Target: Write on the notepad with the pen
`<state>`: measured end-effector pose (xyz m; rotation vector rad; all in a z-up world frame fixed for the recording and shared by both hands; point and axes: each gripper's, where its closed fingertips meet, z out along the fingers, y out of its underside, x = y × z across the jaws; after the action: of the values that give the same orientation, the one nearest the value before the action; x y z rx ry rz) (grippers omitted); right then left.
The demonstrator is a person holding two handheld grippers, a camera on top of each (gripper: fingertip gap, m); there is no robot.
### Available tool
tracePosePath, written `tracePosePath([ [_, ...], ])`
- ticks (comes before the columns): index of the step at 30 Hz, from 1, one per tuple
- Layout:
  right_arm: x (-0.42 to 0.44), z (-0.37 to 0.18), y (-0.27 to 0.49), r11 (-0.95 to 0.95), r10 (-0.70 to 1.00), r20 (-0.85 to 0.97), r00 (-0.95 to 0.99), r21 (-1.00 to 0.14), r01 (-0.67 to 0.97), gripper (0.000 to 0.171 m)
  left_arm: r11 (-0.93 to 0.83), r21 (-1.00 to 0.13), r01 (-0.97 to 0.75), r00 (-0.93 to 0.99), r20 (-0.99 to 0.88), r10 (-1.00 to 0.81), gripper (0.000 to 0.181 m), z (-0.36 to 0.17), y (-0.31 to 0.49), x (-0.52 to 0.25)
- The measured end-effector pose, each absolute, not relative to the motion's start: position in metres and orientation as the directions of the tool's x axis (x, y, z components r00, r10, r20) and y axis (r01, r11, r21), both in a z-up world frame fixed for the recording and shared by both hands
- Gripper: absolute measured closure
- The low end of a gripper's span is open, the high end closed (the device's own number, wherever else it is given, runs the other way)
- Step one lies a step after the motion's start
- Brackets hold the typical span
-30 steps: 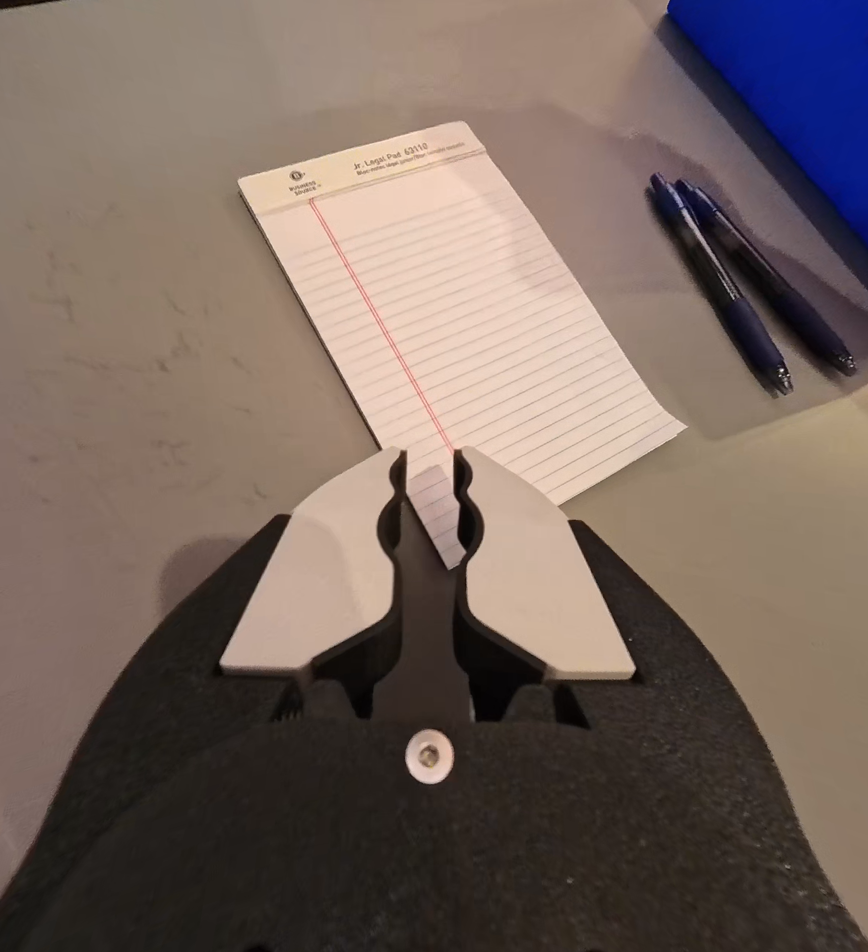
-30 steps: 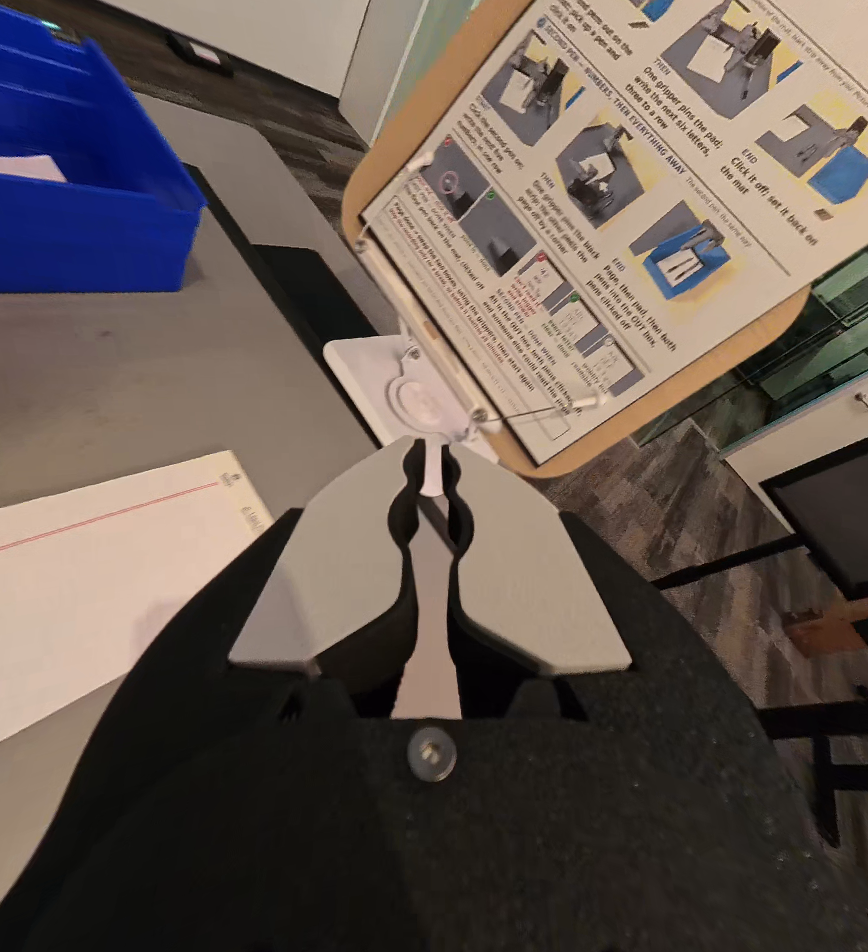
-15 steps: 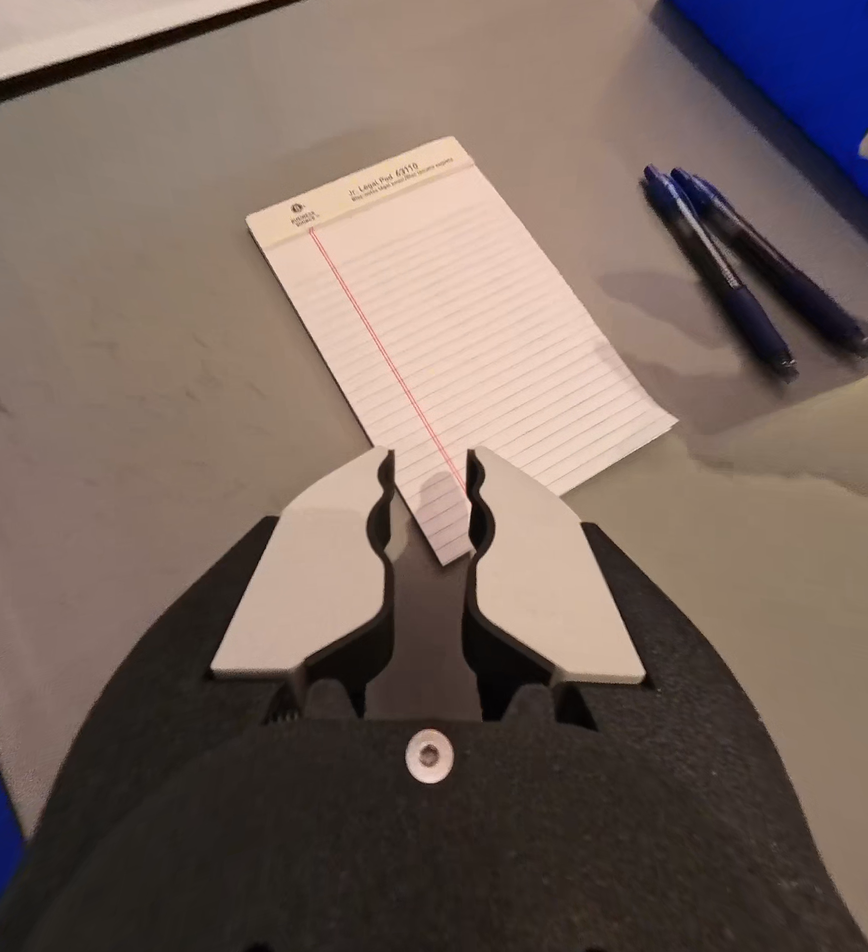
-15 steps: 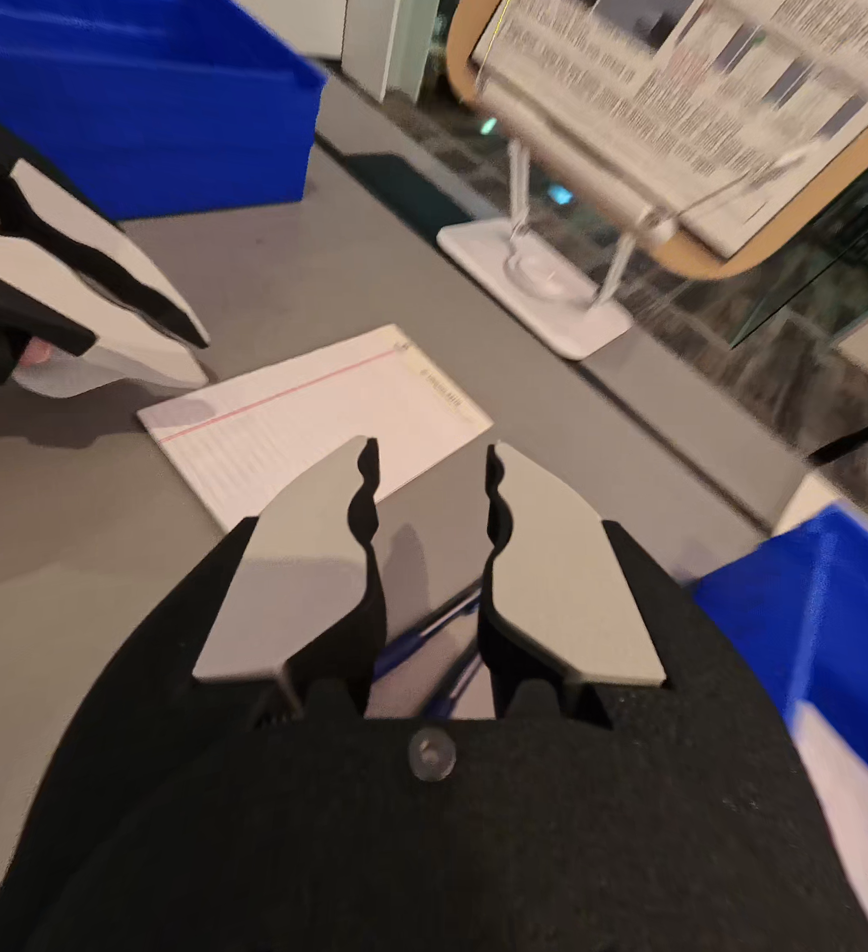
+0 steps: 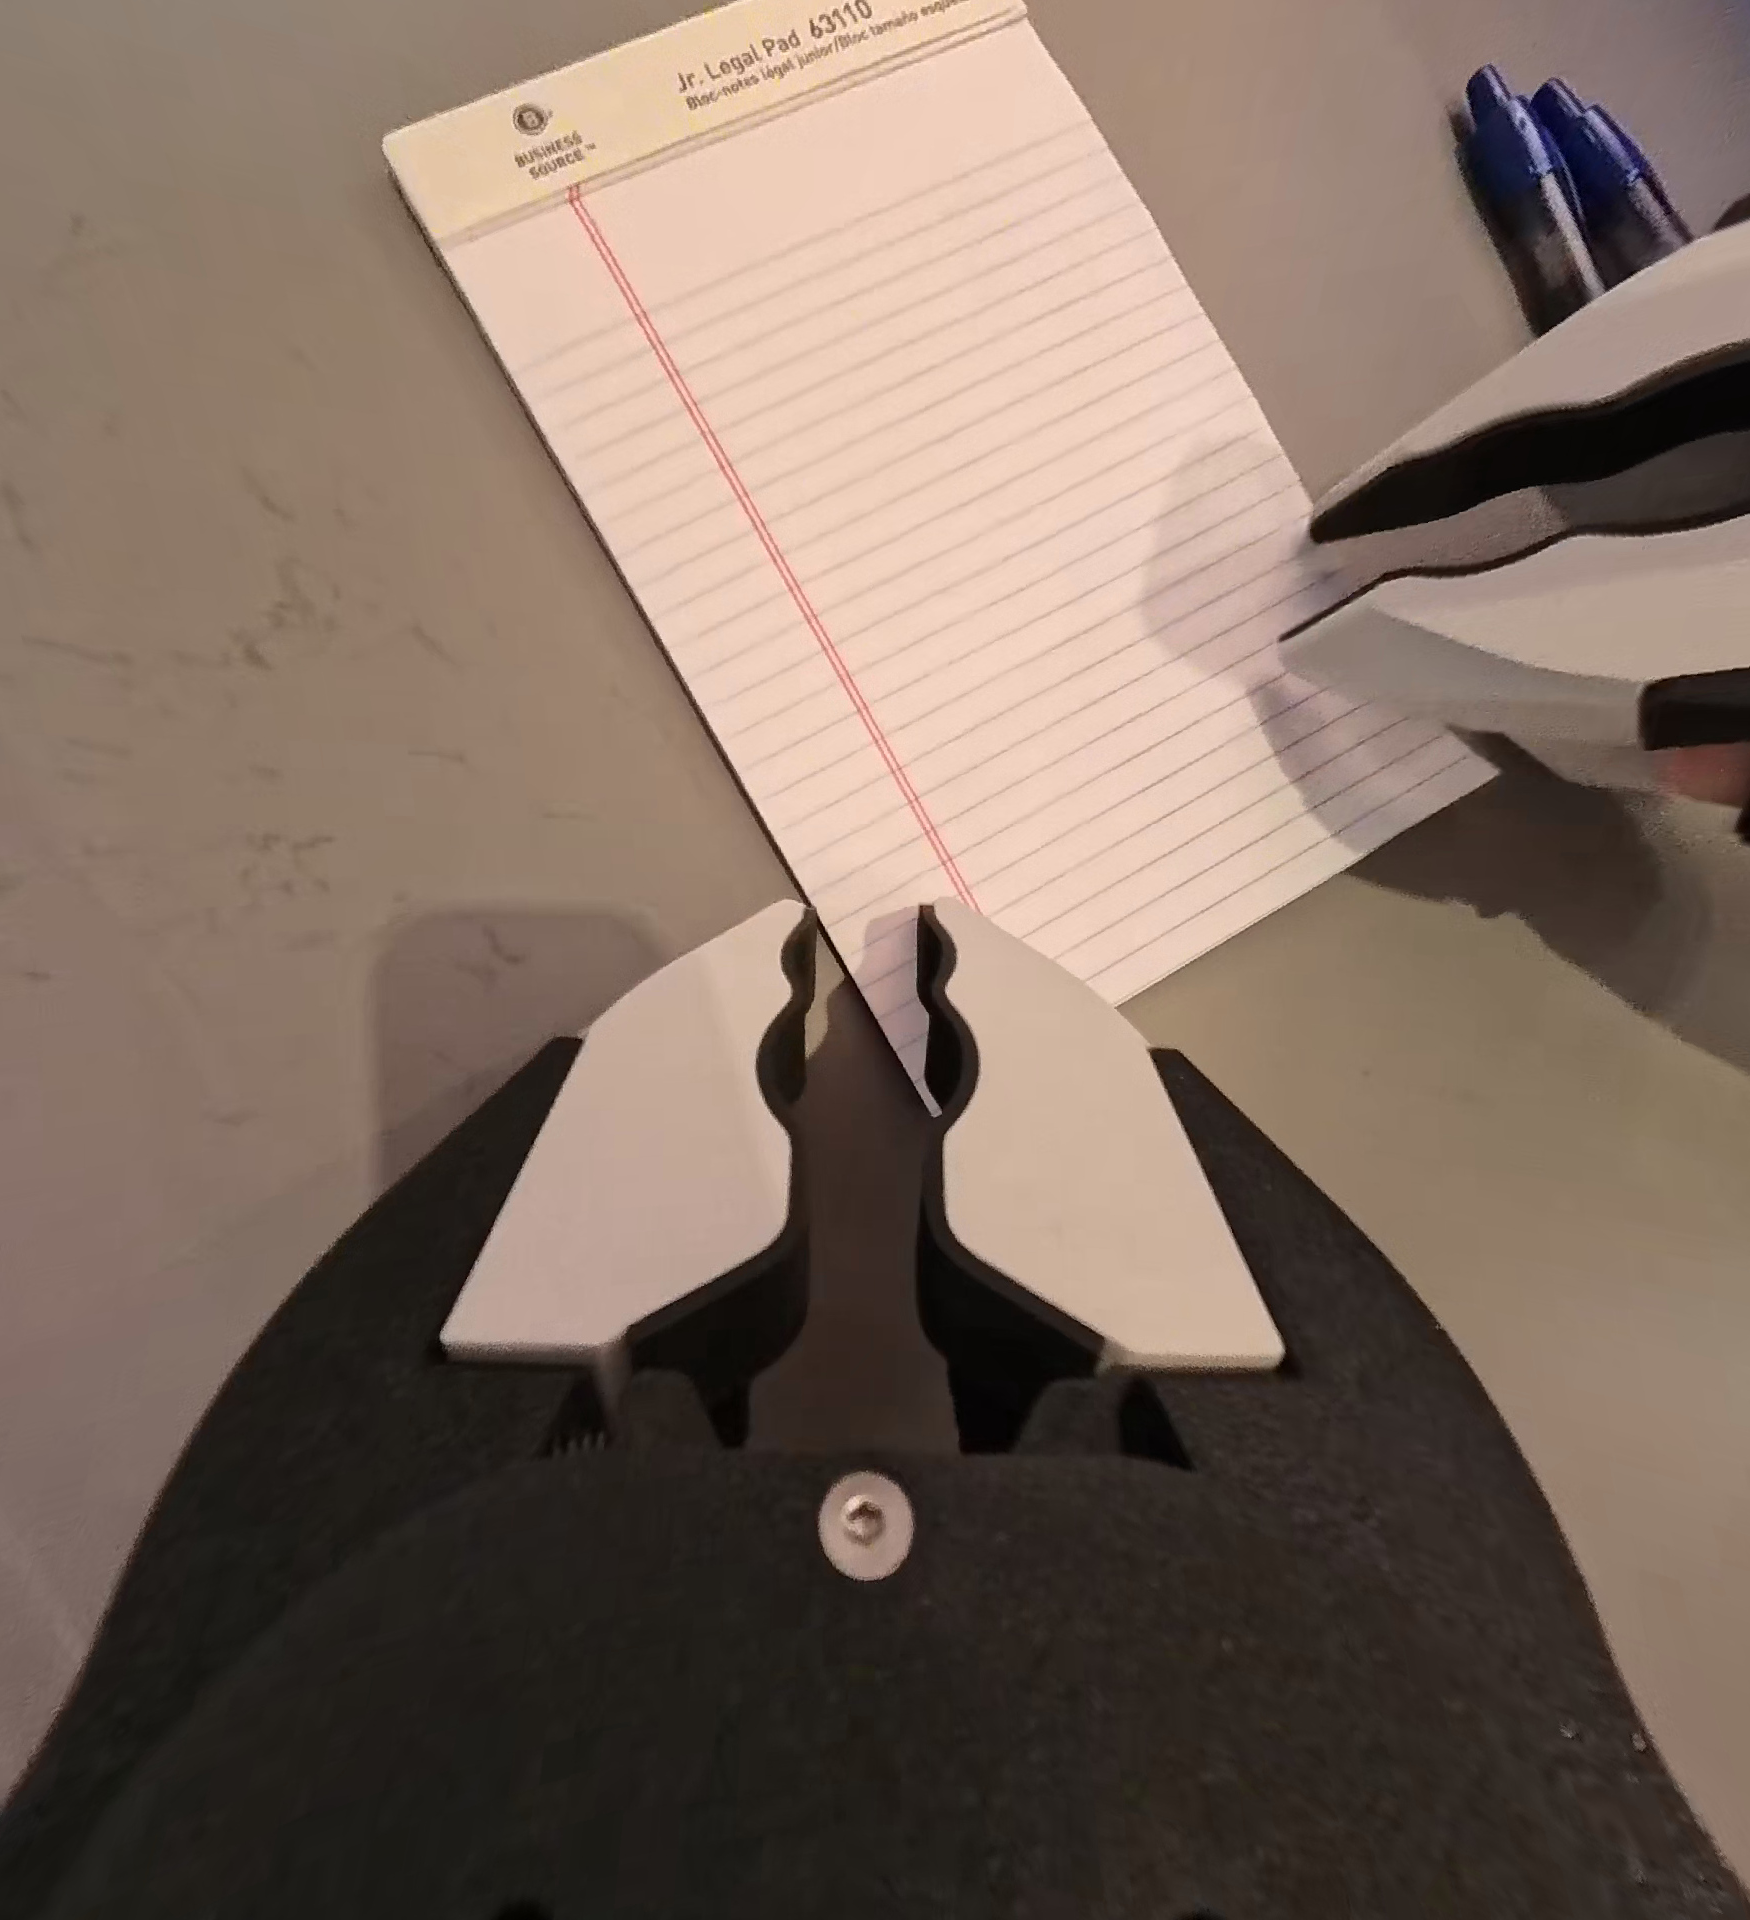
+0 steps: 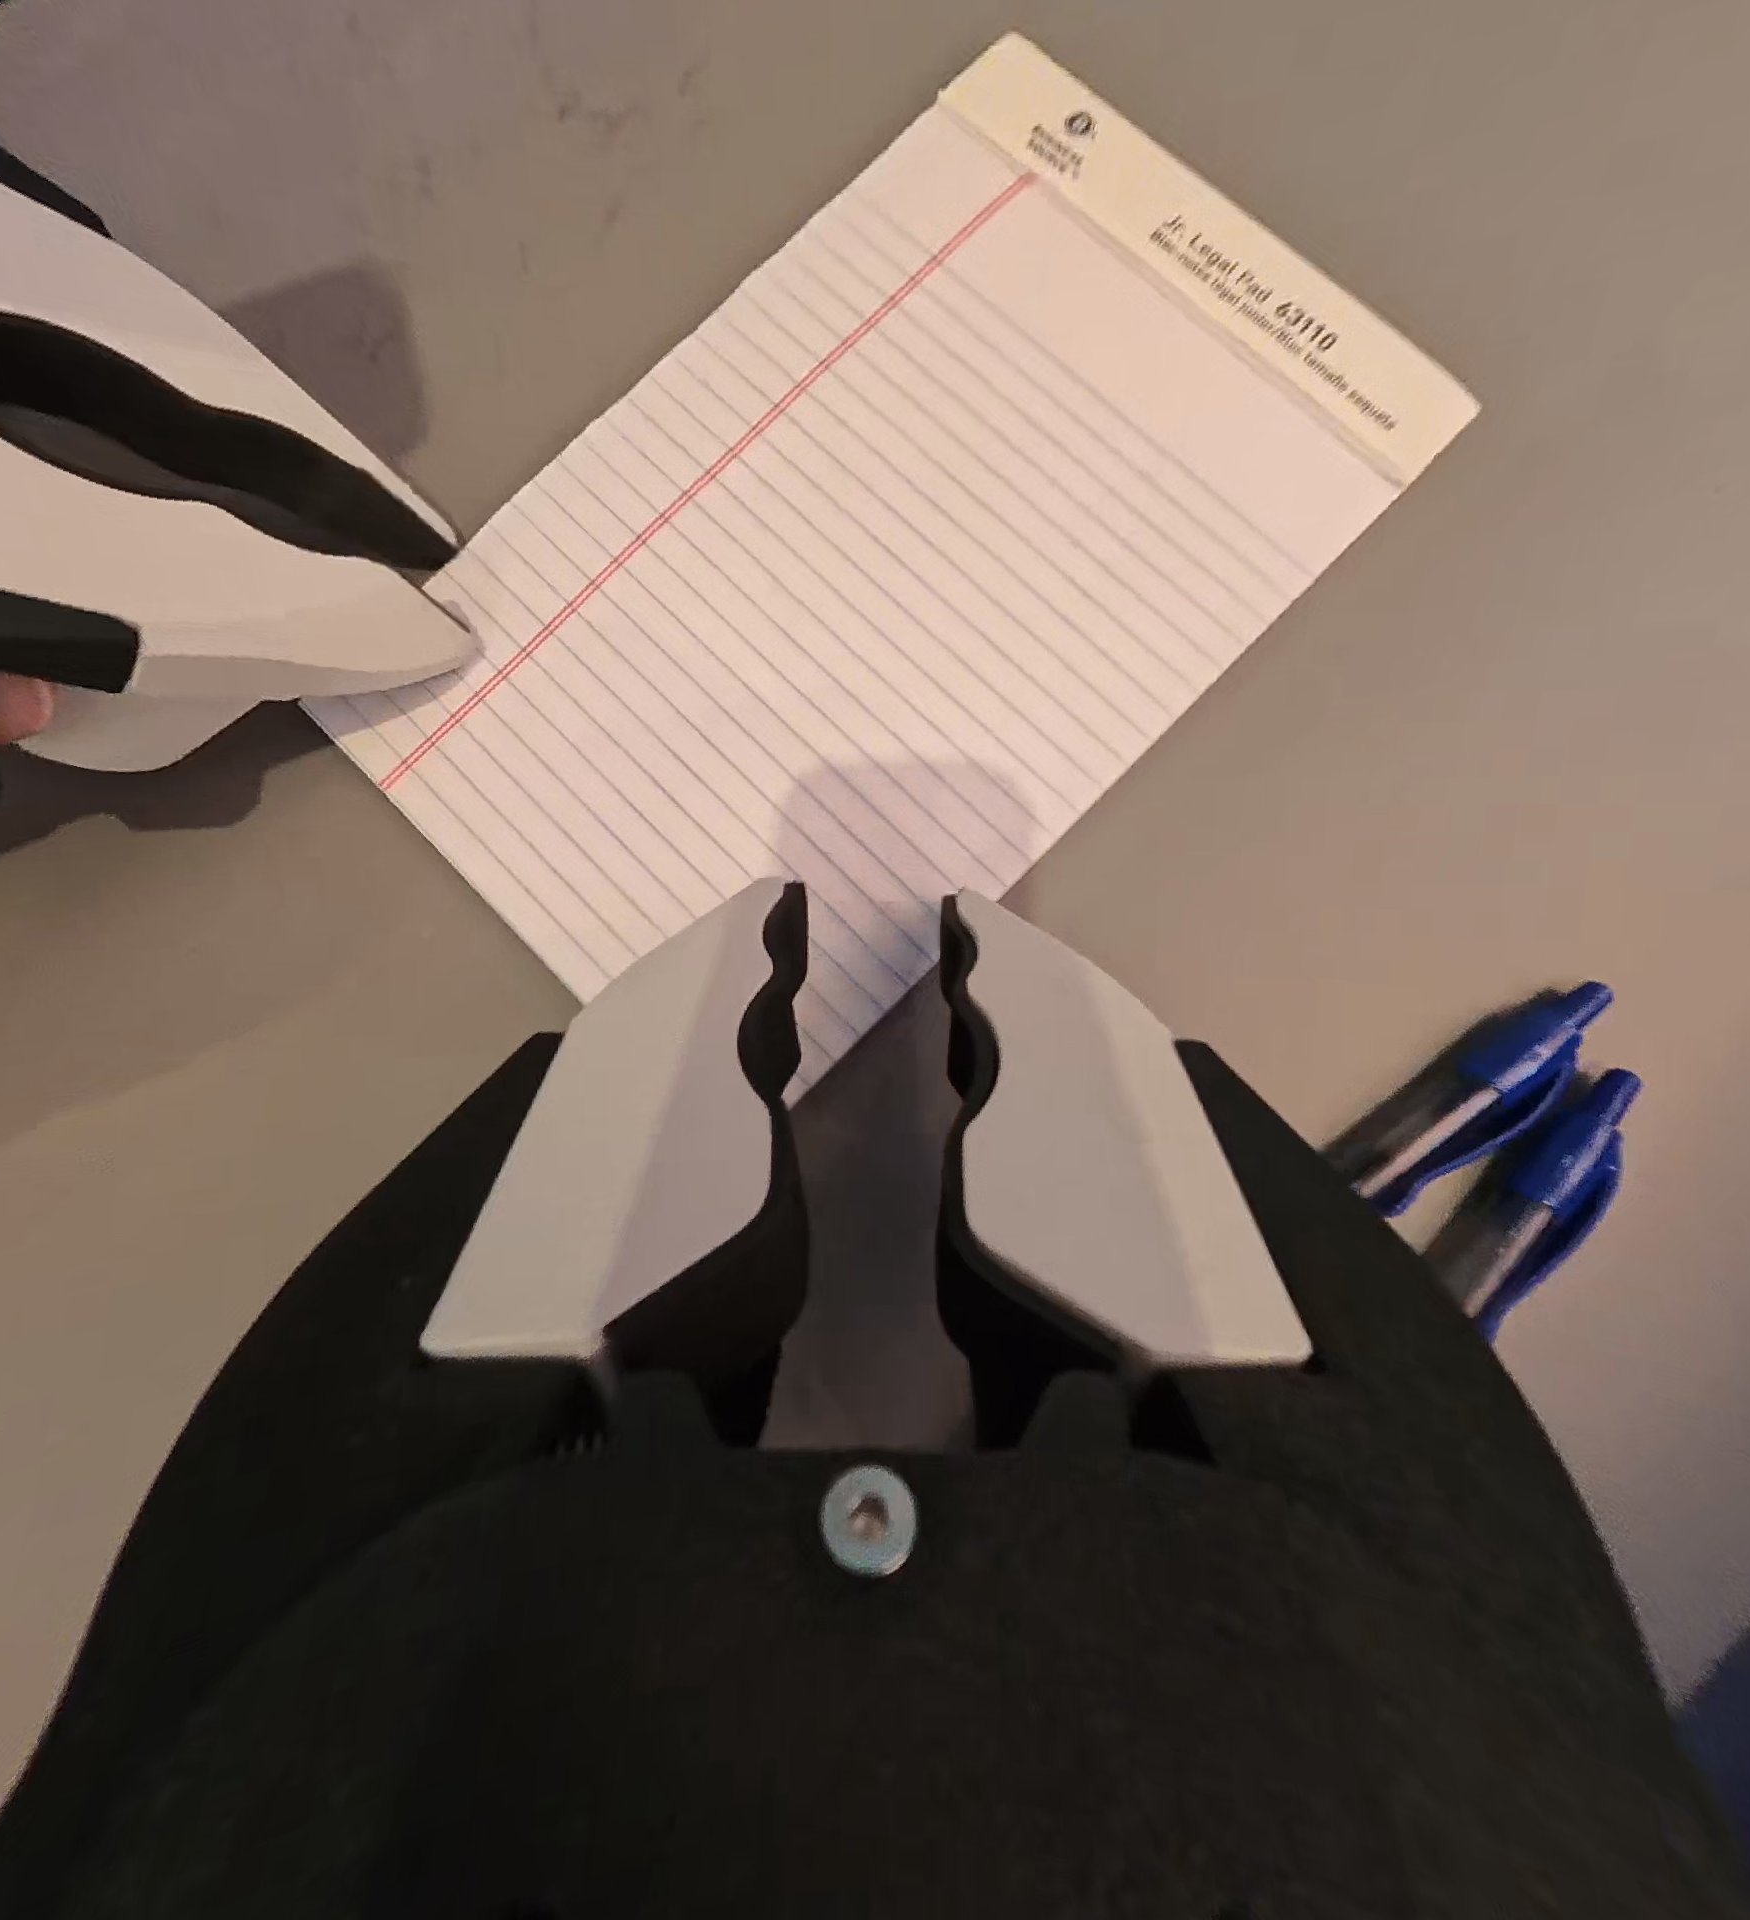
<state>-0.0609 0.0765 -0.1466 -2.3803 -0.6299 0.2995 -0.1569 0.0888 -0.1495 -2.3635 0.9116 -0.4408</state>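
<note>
Grey tabletop point(image 5: 175, 623) had loads of free space at 9 o'clock of the notepad point(image 5: 902, 468). You'd swung your right gripper point(image 6: 873, 904) down from that instruction stand onto the pad's near corner, jaws narrowly apart, empty. Left gripper point(image 5: 866, 914) sat narrowly parted over the other near corner. Pens point(image 6: 1515, 1122) lay untouched at 3 o'clock, so no writing yet.

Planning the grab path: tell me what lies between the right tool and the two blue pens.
Nothing: in the right wrist view only bare grey tabletop separates the right tool from the two blue pens; the white lined notepad lies ahead.
</note>
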Motion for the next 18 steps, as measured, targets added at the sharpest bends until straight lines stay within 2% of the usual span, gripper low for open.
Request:
tracePosePath([
  [7, -0.064, -0.144, 0.083, -0.654, 0.528, -0.018, 0.849, -0.647, 0.392, 0.148, -0.599, -0.620, -0.506, 0.717, 0.084, -0.692, 0.163, -0.146, 0.088, -0.162],
  [12, 0.005, -0.085, 0.073, -0.632, 0.372, 0.130, 0.919, -0.689, 0.353, 0.153, -0.539, -0.702, -0.466, 0.718, 0.056, -0.693, 0.162, -0.119, 0.084, -0.168],
  [15, 0.031, -0.077, 0.064, -0.737, 0.291, 0.014, 0.957, -0.634, 0.234, 0.155, -0.519, -0.699, -0.492, 0.696, 0.042, -0.716, 0.162, -0.117, 0.078, -0.157],
  [18, 0.028, -0.098, 0.055, -0.835, 0.273, -0.122, 0.954, -0.523, 0.172, 0.161, -0.493, -0.676, -0.548, 0.662, 0.010, -0.750, 0.162, -0.124, 0.070, -0.140],
])
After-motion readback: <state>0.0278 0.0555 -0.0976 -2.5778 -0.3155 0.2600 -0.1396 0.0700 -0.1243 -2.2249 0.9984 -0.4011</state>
